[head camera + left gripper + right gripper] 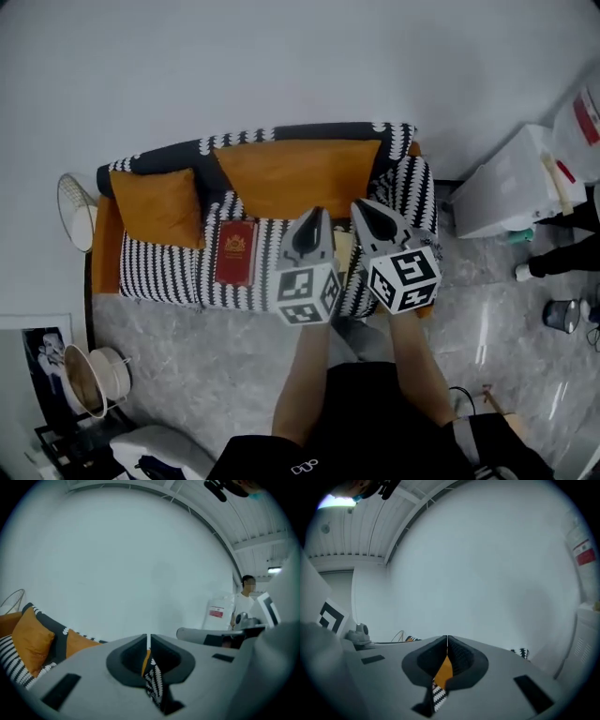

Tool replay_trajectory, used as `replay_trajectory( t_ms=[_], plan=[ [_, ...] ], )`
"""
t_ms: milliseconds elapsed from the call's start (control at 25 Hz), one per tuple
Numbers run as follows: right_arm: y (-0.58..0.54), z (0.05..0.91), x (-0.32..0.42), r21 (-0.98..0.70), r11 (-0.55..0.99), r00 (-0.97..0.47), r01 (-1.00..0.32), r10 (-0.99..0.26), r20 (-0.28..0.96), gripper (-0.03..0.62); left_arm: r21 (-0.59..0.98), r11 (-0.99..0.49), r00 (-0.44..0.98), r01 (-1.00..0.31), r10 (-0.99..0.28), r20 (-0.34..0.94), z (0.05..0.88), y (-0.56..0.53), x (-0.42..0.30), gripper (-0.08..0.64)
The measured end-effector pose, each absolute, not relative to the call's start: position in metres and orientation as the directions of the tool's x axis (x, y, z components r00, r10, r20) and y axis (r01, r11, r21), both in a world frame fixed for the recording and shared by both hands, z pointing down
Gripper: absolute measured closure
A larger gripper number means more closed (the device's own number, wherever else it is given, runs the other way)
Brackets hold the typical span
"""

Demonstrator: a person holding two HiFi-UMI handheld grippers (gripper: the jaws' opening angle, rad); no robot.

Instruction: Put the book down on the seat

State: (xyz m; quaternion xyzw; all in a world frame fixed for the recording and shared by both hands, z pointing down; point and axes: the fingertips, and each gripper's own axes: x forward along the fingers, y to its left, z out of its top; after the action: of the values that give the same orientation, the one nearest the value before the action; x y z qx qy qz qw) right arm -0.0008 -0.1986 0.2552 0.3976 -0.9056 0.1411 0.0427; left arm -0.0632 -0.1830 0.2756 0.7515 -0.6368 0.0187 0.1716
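A dark red book [235,252] lies flat on the striped seat [169,270] of the sofa, left of both grippers. My left gripper [316,214] and my right gripper [359,206] are held side by side above the middle of the seat, both pointing toward the orange back cushion [295,176]. Each is shut with nothing between its jaws. In the left gripper view the left gripper [147,637] faces the white wall above the sofa, jaws together. In the right gripper view the right gripper [447,638] likewise has its jaws together, with orange cushion and striped fabric showing below them.
An orange throw pillow [167,206] leans at the sofa's left end. A wire lamp [75,211] stands left of the sofa. White boxes [516,183] sit at the right, near a person's legs [562,253]. A woven basket [94,380] stands at the lower left.
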Motion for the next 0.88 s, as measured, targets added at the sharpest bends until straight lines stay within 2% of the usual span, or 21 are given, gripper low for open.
replay_trajectory(
  t_ms=[400, 640, 880],
  plan=[
    [-0.209, 0.162, 0.003, -0.114, 0.688, -0.694, -0.717, -0.719, 0.030, 0.580, 0.170, -0.189, 0.204, -0.967, -0.976, 0.075, 0.182, -0.204, -0.051, 0.528],
    [-0.224, 0.121, 0.002, -0.087, 0.650, -0.650, -0.755, -0.759, -0.027, 0.581, 0.130, -0.205, 0.207, -0.970, -0.978, 0.002, 0.138, -0.218, -0.054, 0.528],
    [-0.220, 0.082, -0.006, -0.033, 0.672, -0.668, -0.739, -0.739, -0.089, 0.581, 0.069, -0.204, 0.198, -0.977, -0.977, -0.082, 0.092, -0.220, -0.053, 0.528]
  ],
)
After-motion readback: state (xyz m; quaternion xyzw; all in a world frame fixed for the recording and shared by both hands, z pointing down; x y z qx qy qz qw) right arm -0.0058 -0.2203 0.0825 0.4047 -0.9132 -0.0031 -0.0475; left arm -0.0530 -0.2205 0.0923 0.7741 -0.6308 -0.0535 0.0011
